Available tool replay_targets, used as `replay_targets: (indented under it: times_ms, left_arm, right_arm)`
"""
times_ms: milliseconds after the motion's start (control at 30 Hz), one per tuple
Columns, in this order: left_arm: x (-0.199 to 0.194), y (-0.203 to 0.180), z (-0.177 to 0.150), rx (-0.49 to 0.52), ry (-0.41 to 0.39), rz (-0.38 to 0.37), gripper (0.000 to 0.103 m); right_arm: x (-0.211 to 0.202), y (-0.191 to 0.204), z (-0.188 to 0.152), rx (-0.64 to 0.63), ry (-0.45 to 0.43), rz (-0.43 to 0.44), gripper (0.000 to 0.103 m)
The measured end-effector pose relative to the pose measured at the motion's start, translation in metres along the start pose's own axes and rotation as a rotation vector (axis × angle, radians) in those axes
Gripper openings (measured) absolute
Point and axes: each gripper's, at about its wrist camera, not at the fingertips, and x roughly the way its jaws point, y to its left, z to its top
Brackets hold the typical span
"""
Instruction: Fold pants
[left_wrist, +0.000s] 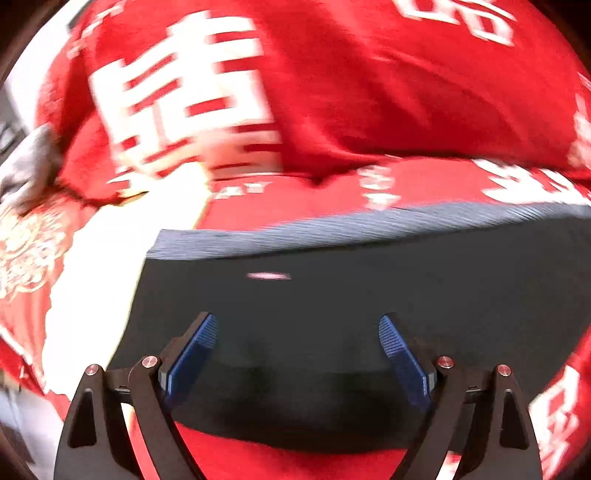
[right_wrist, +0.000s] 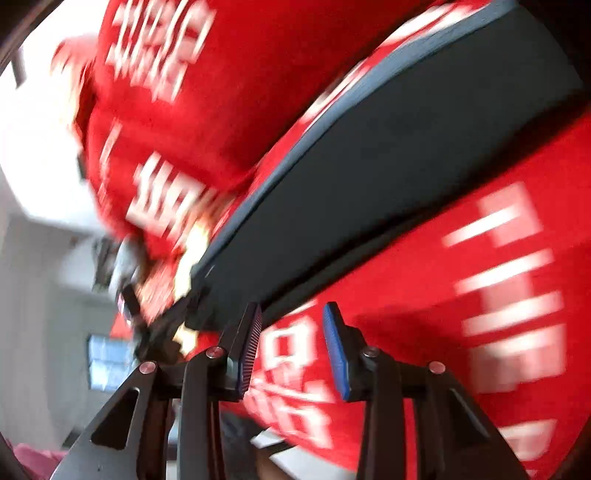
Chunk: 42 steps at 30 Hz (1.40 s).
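Dark pants (left_wrist: 332, 314) with a ribbed grey-blue waistband (left_wrist: 332, 227) lie flat on a red cloth with white characters (left_wrist: 332, 74). My left gripper (left_wrist: 297, 328) is open and empty, its blue pads (left_wrist: 199, 350) hovering over the dark fabric. In the right wrist view the pants (right_wrist: 388, 155) run diagonally, with the waistband (right_wrist: 332, 107) along their upper edge. My right gripper (right_wrist: 291, 321) is open and empty, just off the pants' near edge, over the red cloth (right_wrist: 443, 295). Both views are motion-blurred.
The red printed cloth is bunched into folds behind the pants (left_wrist: 443, 92). A bright white area (left_wrist: 99, 277) shows at the left. In the right wrist view a pale wall and a window (right_wrist: 107, 362) lie beyond the cloth's edge.
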Motion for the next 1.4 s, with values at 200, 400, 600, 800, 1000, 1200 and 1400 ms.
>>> replay_targets:
  times_ms: [200,400,600,800,1000,1200,1400]
  left_arm:
    - [0.049,0.079,-0.021,-0.100,0.097,0.130,0.090]
    - [0.063,0.103,-0.036,-0.147,0.053,0.042,0.103]
    - [0.065,0.105,-0.032,-0.135,0.034,0.021,0.103]
    - [0.065,0.103,-0.030,-0.133,0.041,0.025,0.103]
    - [0.065,0.104,-0.029,-0.128,0.051,0.017,0.103]
    - [0.063,0.105,-0.030,-0.126,0.058,0.006,0.103]
    - [0.055,0.103,-0.030,-0.131,0.065,0.038,0.103]
  right_arm:
    - [0.087,0.030,-0.011,0.007,0.114,0.089,0.039]
    - [0.109,0.039,-0.018,-0.015,0.123,0.065,0.039]
    - [0.117,0.034,-0.013,0.056,0.129,0.070,0.039]
    - [0.112,0.039,-0.017,0.019,0.108,0.018,0.039]
    - [0.122,0.029,-0.012,0.115,0.072,0.068,0.040]
    - [0.114,0.060,-0.008,0.016,0.036,0.038,0.009]
    - [0.122,0.036,-0.023,0.052,0.062,-0.033,0.011]
